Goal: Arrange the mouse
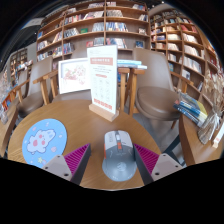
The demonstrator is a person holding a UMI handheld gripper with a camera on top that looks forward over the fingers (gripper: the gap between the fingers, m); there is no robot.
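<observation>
— Jaw state?
— I logged the gripper (112,160) spread wide; the grey mouse (118,155) lay on the round wooden table (90,135) between the fingers (70,160), gaps either side.
— Surroundings?
— Blue mouse mat (45,139) beside the left finger, sign stand (103,82) beyond

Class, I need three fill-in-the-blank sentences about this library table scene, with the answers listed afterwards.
1. The grey computer mouse lies between the gripper's two ____.
2. The round blue mat rests on the ____ wooden table.
3. Beyond the mouse stands an upright ____ sign.

Answers: fingers; round; red-and-white
</observation>
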